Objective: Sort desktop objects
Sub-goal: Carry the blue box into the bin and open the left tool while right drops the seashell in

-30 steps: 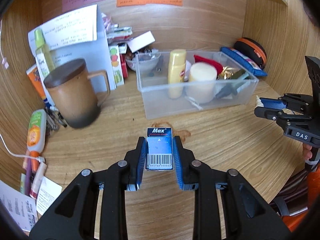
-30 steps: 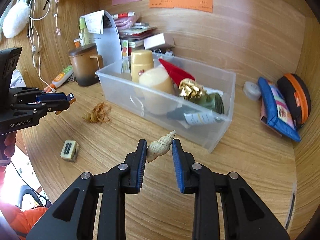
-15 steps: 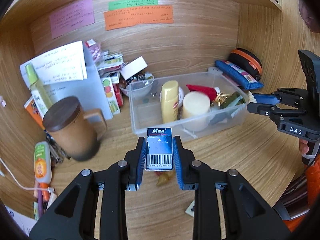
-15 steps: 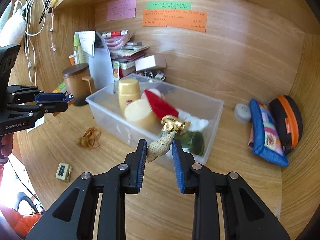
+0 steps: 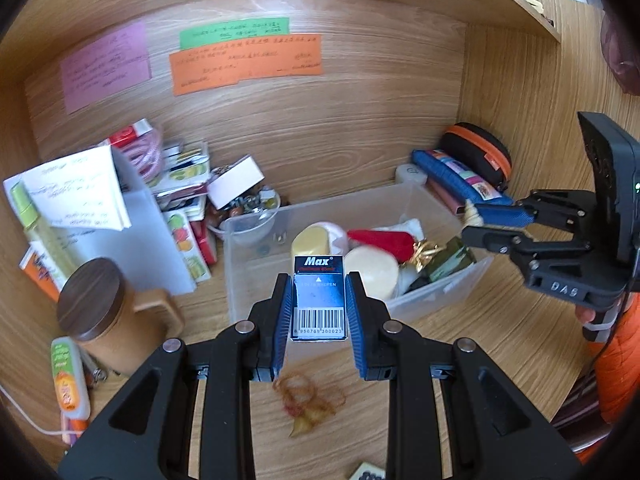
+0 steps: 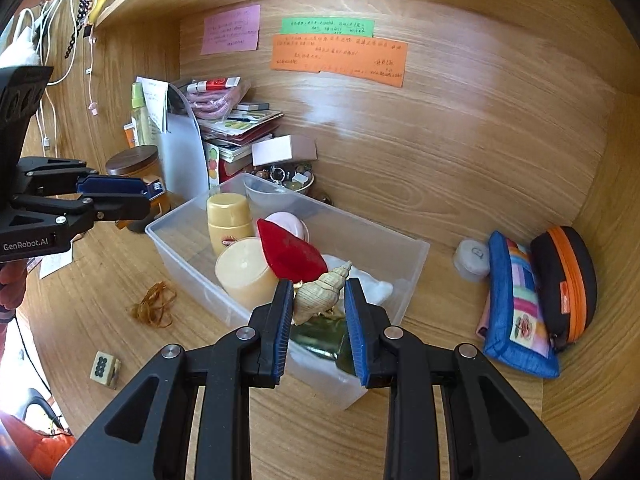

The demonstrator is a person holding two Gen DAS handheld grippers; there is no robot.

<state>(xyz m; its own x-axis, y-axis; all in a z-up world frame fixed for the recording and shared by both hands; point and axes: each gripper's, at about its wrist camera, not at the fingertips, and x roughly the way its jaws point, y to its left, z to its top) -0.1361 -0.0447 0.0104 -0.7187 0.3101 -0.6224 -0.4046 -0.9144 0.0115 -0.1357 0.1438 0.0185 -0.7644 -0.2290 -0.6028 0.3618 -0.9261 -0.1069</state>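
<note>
1. The left gripper (image 5: 319, 309) jaws pinch a Max staple box (image 5: 319, 298) above the clear bin (image 6: 404, 245); it may slip and miss.
2. The right gripper (image 6: 318, 309) jaws pinch a seashell (image 6: 322, 293) over the bin; it may crack on the green bottle (image 6: 320, 334).

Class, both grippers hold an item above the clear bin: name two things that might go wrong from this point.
1. The seashell sits askew between the right gripper pads, held across its curved body; it may slip or twist out.
2. The clear bin is already crowded, so the Max box in the left gripper may land on the cream jar and tip.
</note>
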